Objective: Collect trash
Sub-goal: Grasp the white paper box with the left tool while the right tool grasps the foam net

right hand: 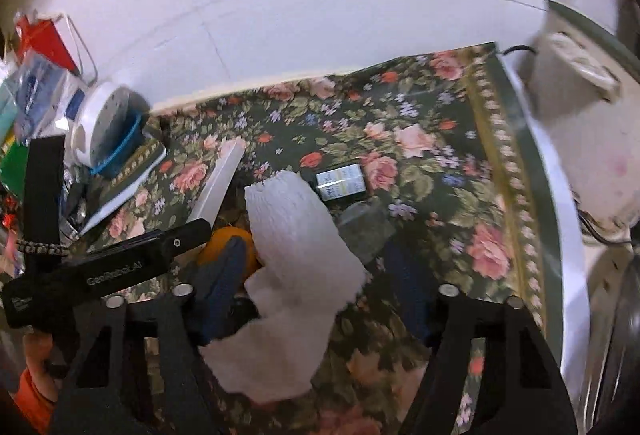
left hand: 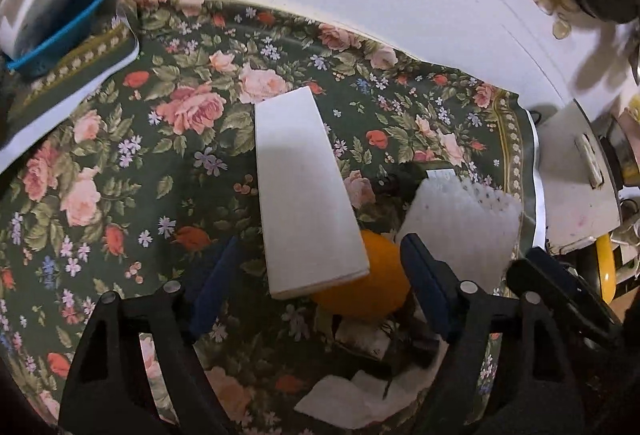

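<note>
Left gripper (left hand: 320,247), jaws spread, points steeply down at a table draped in a dark green cloth printed with pink roses (left hand: 120,163). The near end of a flat white rectangular slab (left hand: 300,187) sits between its blue fingers (left hand: 424,275) and touches neither. The slab lies tilted, its near end propped on a round orange fruit (left hand: 372,283) just beside the gripper's right finger. Below the fruit lies dark debris on crumpled white napkins (left hand: 356,395).

Right gripper (right hand: 316,247), close on the left one's right side, also has its jaws apart. A crumpled white paper towel (right hand: 296,255) stands between them, lying against one blue finger (right hand: 224,283). A strip of cloth shows between the towel and the other, blurred finger, so no pinch can be seen.

Beyond the towel, a small black packet with a white label (right hand: 340,185) and a grey lump (right hand: 364,227) rest on the cloth. At the table's far left corner a round white container with a blue band (right hand: 100,131) sits on a folded mat. A worn grey-white box (left hand: 576,187) stands off the right edge. A hand (right hand: 36,363) in an orange sleeve shows at the lower left of the right wrist view.
</note>
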A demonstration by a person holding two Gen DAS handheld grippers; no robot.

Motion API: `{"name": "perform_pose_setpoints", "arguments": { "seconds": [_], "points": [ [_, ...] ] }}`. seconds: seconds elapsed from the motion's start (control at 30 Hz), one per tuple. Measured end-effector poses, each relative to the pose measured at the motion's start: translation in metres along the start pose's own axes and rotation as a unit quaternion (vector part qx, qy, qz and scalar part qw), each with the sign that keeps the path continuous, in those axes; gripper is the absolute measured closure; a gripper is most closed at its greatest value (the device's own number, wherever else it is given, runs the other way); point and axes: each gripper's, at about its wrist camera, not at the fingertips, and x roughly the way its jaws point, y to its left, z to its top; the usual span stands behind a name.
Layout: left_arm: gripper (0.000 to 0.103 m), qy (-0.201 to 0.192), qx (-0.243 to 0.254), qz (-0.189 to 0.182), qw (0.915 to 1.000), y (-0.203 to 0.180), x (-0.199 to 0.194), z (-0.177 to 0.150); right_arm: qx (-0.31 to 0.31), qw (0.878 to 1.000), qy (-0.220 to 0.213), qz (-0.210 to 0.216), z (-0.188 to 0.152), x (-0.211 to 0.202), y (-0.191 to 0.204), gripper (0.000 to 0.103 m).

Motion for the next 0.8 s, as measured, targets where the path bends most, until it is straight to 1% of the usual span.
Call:
{"name": "perform_pose_setpoints", "arguments": {
  "seconds": [0.03,0.07,0.1,0.17,0.23,0.27,0.33,0.43,0.53,0.57,0.63,0.8],
  "points": [
    [0.023,0.003,-0.002,-0.003,1.0000,0.001,0.002,0.000,-0.003,1.000,0.004,0.001,0.002,0.006,0.001,0.042],
    [0.026,0.007,-0.003,-0.006,1.0000,0.002,0.005,0.000,-0.004,1.000,0.008,0.003,0.003,0.011,0.002,0.043],
    [0.030,0.009,-0.005,-0.009,0.9999,0.003,0.007,0.001,-0.003,1.000,0.012,0.005,0.004,0.017,0.002,0.045],
    [0.033,0.011,-0.008,-0.014,0.9998,0.004,0.011,0.000,-0.002,1.000,0.021,0.009,0.006,0.026,0.002,0.049],
    [0.038,0.009,-0.008,-0.017,0.9998,0.004,0.012,0.000,0.000,0.999,0.030,0.014,0.007,0.034,0.002,0.058],
    [0.041,0.007,-0.007,-0.016,0.9998,0.003,0.012,0.000,0.001,0.999,0.033,0.018,0.007,0.036,0.001,0.060],
    [0.048,0.000,0.003,-0.009,1.0000,0.001,0.011,0.001,-0.001,0.999,0.034,0.021,0.007,0.037,0.002,0.070],
    [0.048,-0.005,0.014,0.000,0.9999,-0.001,0.011,0.001,-0.010,0.999,0.026,0.024,0.005,0.032,0.004,0.075],
    [0.050,-0.017,0.026,0.014,0.9994,-0.003,0.008,-0.001,-0.017,0.999,0.017,0.024,0.005,0.026,0.006,0.079],
    [0.053,-0.023,0.035,0.022,0.9989,-0.005,0.005,-0.002,-0.019,1.000,0.009,0.023,0.004,0.020,0.006,0.079],
    [0.053,-0.029,0.043,0.023,0.9984,-0.008,-0.001,-0.003,-0.018,1.000,-0.002,0.025,0.004,0.011,0.005,0.080],
    [0.053,-0.069,0.069,0.032,0.9947,-0.025,-0.033,-0.009,-0.012,0.999,-0.037,0.030,0.004,-0.027,-0.001,0.080]
  ]
}}
